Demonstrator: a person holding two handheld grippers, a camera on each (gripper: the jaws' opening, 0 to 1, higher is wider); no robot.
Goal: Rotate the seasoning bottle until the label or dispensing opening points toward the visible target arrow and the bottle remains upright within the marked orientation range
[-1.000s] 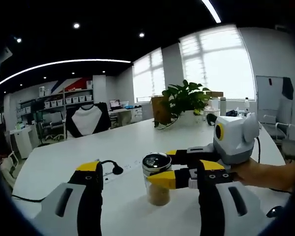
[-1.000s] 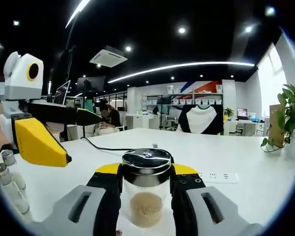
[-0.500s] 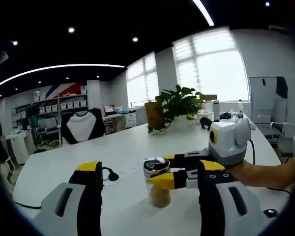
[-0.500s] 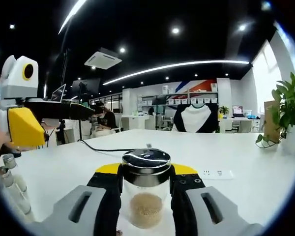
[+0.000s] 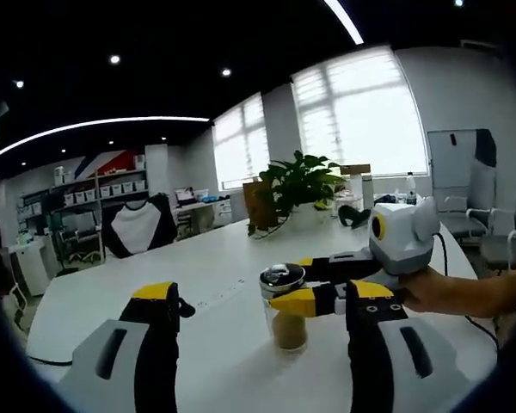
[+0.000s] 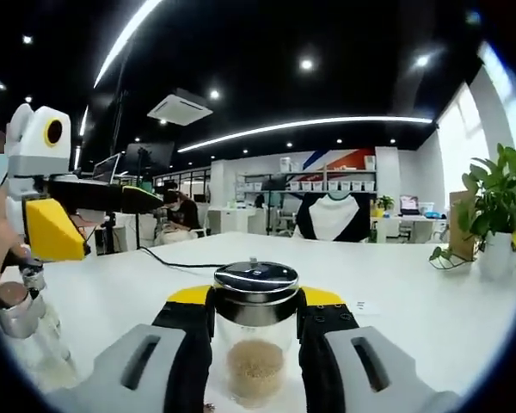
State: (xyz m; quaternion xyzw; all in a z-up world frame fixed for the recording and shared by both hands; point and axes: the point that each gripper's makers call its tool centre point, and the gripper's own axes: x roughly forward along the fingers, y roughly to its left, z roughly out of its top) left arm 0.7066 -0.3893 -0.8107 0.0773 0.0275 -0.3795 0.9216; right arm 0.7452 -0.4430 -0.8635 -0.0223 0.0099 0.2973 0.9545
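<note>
Right tool [image 6: 255,320] pinches an upright bottle [image 6: 255,344] between its jaws, just under the chrome cap [image 6: 256,288], above the white bench [image 6: 430,301]. Left tool [image 5: 262,323], jaws spread and empty, sits before the bottle [image 5: 287,314]; the right tool [image 5: 327,284] reaches in from its right.

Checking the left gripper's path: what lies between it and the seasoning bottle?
Bare white table, in the left gripper view, separates the left gripper from the seasoning bottle.
</note>
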